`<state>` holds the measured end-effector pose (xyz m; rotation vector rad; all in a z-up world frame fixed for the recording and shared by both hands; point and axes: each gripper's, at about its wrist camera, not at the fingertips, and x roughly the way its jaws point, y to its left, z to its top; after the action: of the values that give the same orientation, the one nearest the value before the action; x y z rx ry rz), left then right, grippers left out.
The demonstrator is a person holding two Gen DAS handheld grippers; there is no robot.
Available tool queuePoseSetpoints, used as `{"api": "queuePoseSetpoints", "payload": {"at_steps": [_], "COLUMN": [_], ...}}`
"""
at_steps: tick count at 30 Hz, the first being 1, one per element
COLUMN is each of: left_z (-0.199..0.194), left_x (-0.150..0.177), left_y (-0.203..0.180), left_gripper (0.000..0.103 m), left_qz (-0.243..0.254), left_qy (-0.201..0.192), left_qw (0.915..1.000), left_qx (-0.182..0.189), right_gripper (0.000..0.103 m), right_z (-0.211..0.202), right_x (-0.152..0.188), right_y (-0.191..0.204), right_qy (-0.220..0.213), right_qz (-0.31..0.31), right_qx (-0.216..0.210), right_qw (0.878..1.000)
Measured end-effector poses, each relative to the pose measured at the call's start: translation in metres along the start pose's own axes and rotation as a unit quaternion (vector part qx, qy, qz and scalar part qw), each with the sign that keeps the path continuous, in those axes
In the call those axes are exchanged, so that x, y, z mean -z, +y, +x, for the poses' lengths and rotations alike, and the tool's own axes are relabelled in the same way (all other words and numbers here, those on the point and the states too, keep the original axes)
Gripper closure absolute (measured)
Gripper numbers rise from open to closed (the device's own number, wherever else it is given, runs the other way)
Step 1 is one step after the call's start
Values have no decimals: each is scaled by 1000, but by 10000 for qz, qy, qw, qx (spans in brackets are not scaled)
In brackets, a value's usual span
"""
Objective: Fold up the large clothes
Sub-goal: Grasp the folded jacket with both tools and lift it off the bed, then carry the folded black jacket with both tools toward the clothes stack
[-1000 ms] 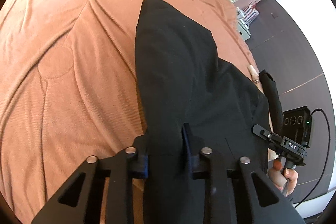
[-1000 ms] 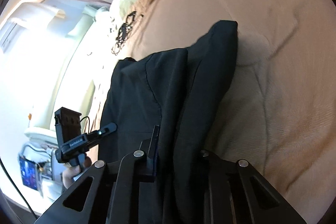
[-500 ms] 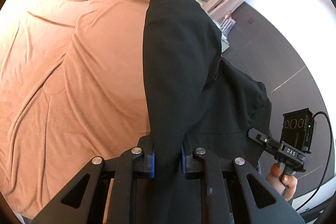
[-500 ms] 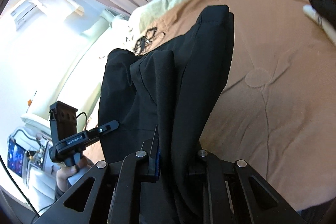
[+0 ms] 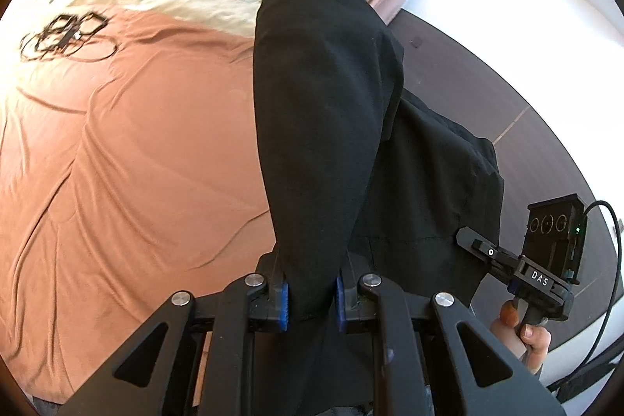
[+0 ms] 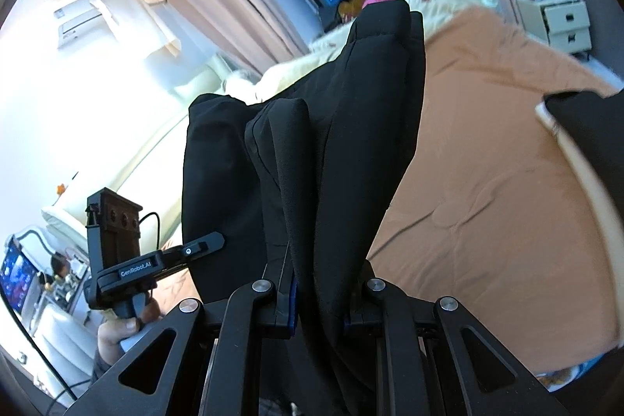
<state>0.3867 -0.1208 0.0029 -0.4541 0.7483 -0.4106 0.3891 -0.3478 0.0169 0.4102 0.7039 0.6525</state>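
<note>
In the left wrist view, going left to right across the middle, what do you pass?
Tangled black cable → brown bedspread → black garment → right gripper, with its hand below.

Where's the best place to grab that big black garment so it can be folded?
Along its near edge, one corner each, coming from the bed's foot: the left tongs and right tongs pinch the black garment there, and it hangs in long folds over the brown bedspread.

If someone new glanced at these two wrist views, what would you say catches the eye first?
A large black garment fills the middle of both views, held up above the bed. Both tongs are clamped on it: the left tongs and the right tongs pinch its near edge between blue pads. Beneath lies a rumpled orange bedspread, with a tangle of black cable at its far left.
</note>
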Motion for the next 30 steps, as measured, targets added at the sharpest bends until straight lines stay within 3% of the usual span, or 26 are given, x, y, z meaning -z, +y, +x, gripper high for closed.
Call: {"api": "queuePoseSetpoints", "payload": {"at_steps": [16, 24, 30], "left_z": [54, 111, 162], "left_x": [-13, -18, -25], "left_y": [-165, -236, -263], "left_gripper": [85, 85, 85], "left_qz": [689, 903, 909], "left_qy": [214, 425, 668], "left_qw": [9954, 9916, 9893], "left_qx": [623, 822, 921], "right_gripper": [87, 88, 89], "right_z": [-136, -179, -197], "right_x": [-57, -78, -93], "right_y": [-34, -62, -92], "right_qy": [-688, -859, -881], "right_qz": [-323, -355, -311], "right_qx": [815, 1241, 1569], "right_qw": [9938, 9879, 9832]}}
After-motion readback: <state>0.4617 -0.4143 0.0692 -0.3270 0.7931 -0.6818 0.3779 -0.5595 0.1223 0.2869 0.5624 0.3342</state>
